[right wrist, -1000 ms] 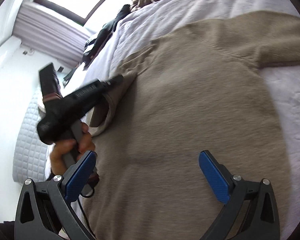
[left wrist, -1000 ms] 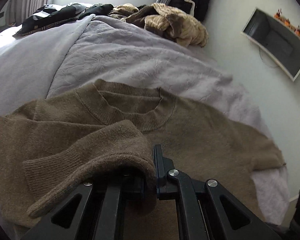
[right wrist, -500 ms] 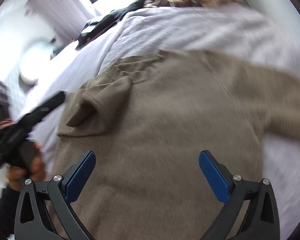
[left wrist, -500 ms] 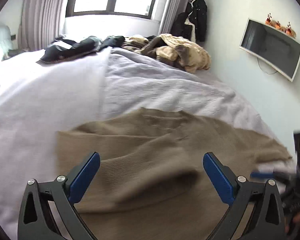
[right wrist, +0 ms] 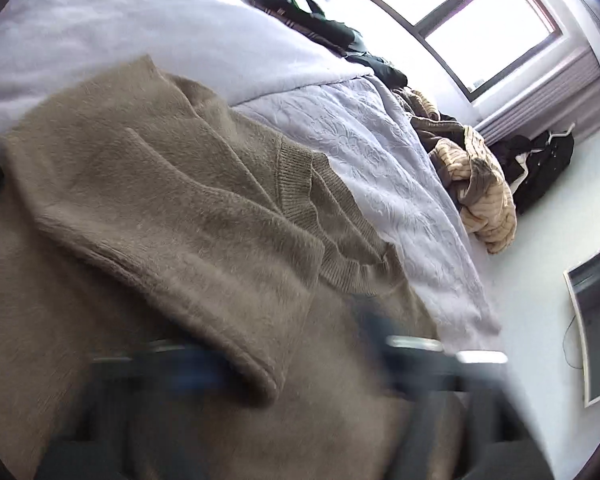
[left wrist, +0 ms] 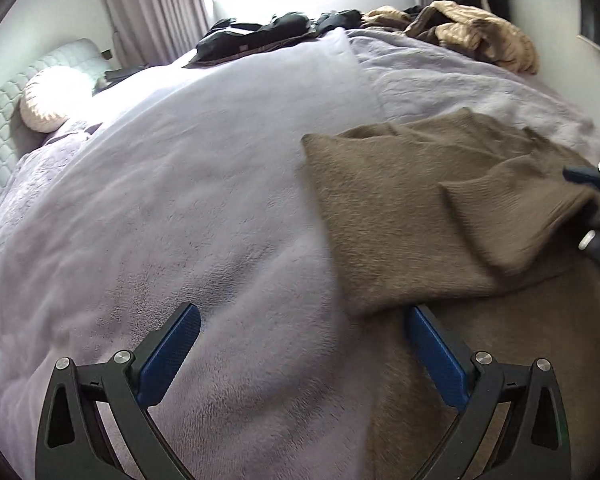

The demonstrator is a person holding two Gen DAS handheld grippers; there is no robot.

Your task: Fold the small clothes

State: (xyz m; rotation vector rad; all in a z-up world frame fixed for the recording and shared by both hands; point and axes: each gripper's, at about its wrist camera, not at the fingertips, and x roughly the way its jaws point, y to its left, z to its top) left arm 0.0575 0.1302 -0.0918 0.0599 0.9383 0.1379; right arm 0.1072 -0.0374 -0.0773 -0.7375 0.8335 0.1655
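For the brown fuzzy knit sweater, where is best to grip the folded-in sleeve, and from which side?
Probably the ribbed cuff of the brown fuzzy knit sweater, taken from its open end near the sweater's middle: the cuff edge lifts slightly off the body, giving a free lip.

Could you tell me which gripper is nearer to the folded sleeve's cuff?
Right. The right gripper is at the cuff of the brown sweater; the left gripper stands open, short of it over the blanket.

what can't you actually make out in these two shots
- Right gripper, right wrist view: motion blur smears it, so whether it pinches the brown sweater is unclear.
- Sweater's lower body, both views: cut off by the frame edge.
- Wall screen, right wrist view: cropped by the fisheye rim.
- Clothes pile, left wrist view: too small to tell garments apart.
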